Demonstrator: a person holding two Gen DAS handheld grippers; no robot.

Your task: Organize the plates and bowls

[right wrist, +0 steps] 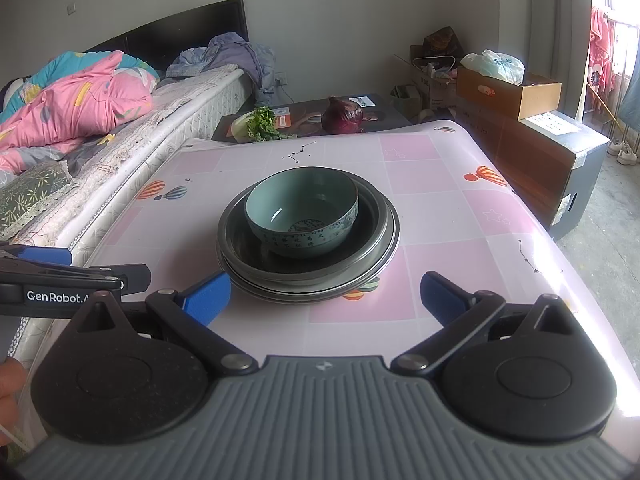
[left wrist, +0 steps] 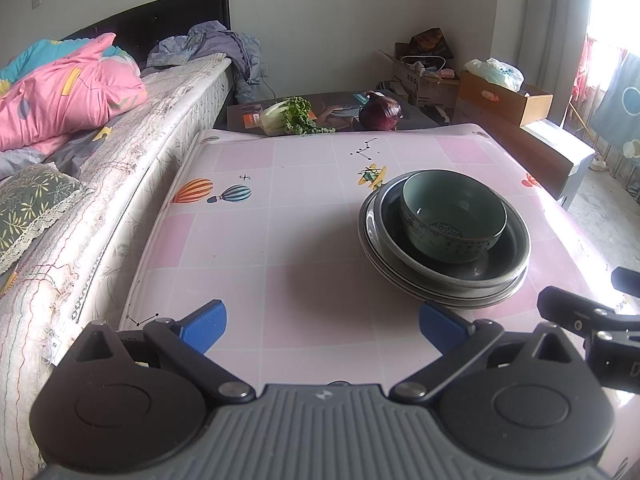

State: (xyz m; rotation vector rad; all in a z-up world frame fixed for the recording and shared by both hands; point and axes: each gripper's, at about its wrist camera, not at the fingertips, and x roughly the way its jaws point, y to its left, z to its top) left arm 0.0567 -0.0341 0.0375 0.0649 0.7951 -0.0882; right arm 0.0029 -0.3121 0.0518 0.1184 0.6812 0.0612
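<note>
Stacking looks finished: the green bowl (right wrist: 303, 212) sits inside the metal plates (right wrist: 308, 276) mid-counter (right wrist: 460, 216); left gripper (left wrist: 322, 330) and right gripper (right wrist: 325, 296), jaws spread, empty, just before the plates; next, withdraw

bowl (right wrist: 302, 216): glazed ceramic, celadon green, glossy, printed band outside
plates (right wrist: 308, 276): dull grey metal, smooth, stacked rims lightly reflective
surface (right wrist: 440, 208): pink patterned plastic cover, smooth, shiny where the window light hits
fingers (left wrist: 204, 330): blue pads, matt, rubbery look; black matt links
gripper body (left wrist: 320, 432): grey ribbed plastic, matt
boxes (right wrist: 516, 92): brown cardboard, matt
bed (left wrist: 120, 160): quilted cloth mattress side
</note>
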